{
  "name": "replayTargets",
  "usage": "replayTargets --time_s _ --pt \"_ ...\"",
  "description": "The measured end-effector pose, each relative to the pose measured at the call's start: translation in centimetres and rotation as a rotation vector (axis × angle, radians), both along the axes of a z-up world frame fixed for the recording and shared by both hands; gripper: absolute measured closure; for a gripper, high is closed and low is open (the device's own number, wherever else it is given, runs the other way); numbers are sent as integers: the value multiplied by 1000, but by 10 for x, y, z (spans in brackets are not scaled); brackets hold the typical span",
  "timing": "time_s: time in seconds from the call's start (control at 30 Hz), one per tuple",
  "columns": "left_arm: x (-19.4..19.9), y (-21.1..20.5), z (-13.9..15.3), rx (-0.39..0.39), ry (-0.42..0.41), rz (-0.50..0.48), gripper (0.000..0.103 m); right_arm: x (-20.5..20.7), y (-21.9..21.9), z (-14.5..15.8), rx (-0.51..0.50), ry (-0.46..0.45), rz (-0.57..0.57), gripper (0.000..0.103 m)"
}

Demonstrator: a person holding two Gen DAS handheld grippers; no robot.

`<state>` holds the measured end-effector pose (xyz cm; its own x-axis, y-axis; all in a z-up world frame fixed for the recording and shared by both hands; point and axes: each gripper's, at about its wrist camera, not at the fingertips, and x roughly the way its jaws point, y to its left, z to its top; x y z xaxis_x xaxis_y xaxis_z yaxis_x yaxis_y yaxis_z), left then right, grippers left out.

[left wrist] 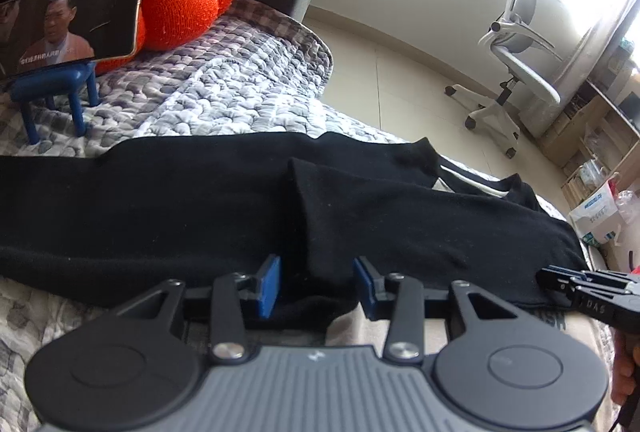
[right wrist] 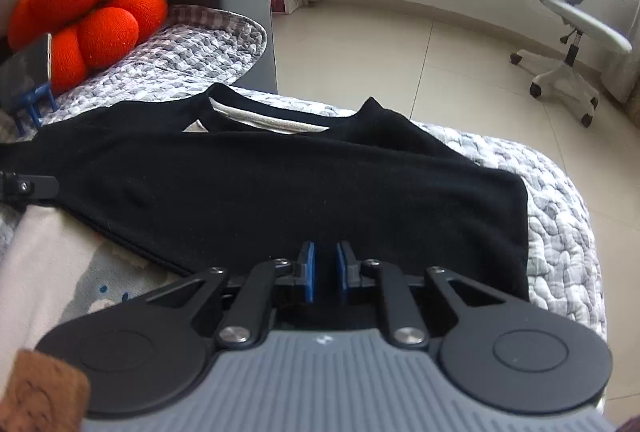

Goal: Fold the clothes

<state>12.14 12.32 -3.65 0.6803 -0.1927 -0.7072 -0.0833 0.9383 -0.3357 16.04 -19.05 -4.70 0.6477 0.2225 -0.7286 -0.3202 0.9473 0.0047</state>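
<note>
The black knit long-sleeved top (left wrist: 160, 199) lies flat across the grey-and-white pebble-print quilt (left wrist: 224, 87) of the bed, its near hem toward the camera. In the left wrist view one sleeve (left wrist: 400, 216) is already folded in over the body, so the fold is begun but far from finished: the further folds are not yet made. The left gripper (left wrist: 316, 286) stands part open, blue pads on either side of a bunched bit of hem, not visibly pinching it. The right gripper (left wrist: 576, 286) pokes in at the edge, with lettering on it too small to read. A propped phone (left wrist: 72, 19) shows subtitles I can't make out, and a white bag (left wrist: 596, 216) carries blue print, also illegible.

In the right wrist view the neckline with its pale lining (right wrist: 260, 117) faces the far edge. The right gripper's pads sit nearly together with a narrow gap over the hem; it looks released, though the dark cloth makes that uncertain.
</note>
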Motion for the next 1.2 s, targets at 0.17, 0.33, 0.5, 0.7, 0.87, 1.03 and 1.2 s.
replayTargets --time_s 0.17,0.33,0.5,0.7,0.87,1.03,1.2 --pt "-6 23 -1 -33 -3 41 62 -4 9 9 30 -9 29 85" --pt "-14 68 -8 -119 4 153 67 -6 22 2 -36 16 34 83" --pt "-26 104 -8 -147 10 263 71 -10 33 9 -14 -1 58 83" --pt "-45 144 -8 -27 41 407 69 -15 60 15 -7 -27 111 83" --pt "-68 191 -9 -4 20 560 64 -25 93 19 0 -54 202 83" --pt "-83 234 -23 -15 17 650 65 -32 124 16 -4 -52 271 83" --pt "-95 262 -25 -86 -25 762 64 -40 149 19 1 -73 340 83"
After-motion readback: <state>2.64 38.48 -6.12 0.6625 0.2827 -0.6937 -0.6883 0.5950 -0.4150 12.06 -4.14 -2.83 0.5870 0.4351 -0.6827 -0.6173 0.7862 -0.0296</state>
